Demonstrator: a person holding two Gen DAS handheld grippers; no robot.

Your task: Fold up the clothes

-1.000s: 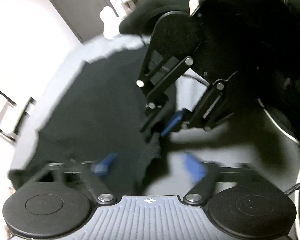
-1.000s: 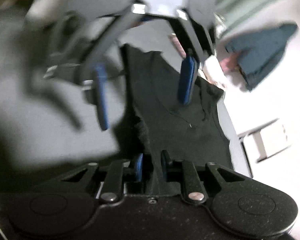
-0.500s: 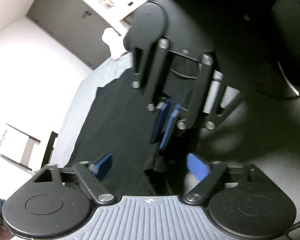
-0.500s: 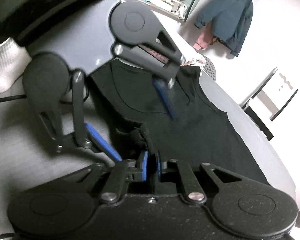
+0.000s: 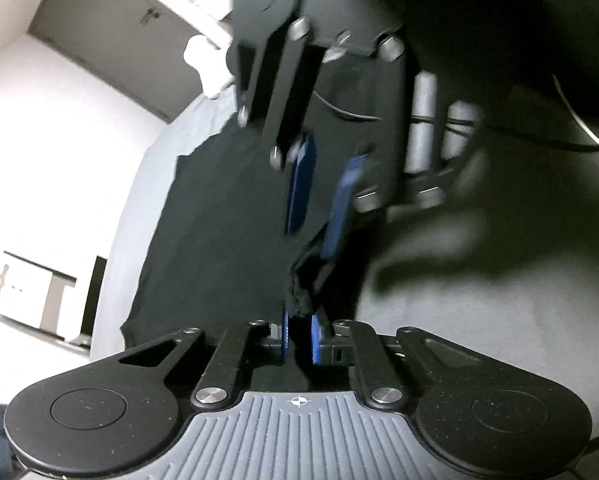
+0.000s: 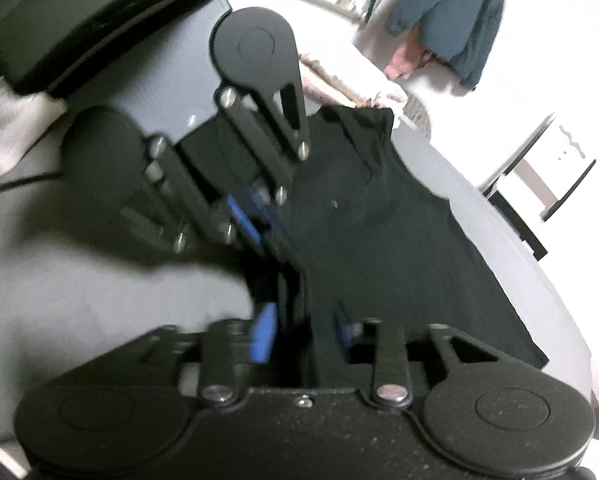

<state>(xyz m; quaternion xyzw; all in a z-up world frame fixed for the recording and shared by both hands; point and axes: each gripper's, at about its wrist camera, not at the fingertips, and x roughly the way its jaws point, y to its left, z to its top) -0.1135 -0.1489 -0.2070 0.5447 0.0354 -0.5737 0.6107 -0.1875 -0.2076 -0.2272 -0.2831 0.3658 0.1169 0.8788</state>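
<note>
**Both grippers meet at the shirt's edge**

While the black cotton T-shirt (image 5: 219, 240) lies flat on the grey padded surface (image 6: 79, 300), the left gripper (image 5: 299, 334) pinches a bunched fold of its near edge. Facing it from the far side, the right gripper (image 6: 299, 332) stands with blue pads parted around the hem.

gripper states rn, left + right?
Left gripper: closed on a bunched edge of the black shirt.
Right gripper: open, fingers apart, shirt fabric between them but not pinched.
</note>
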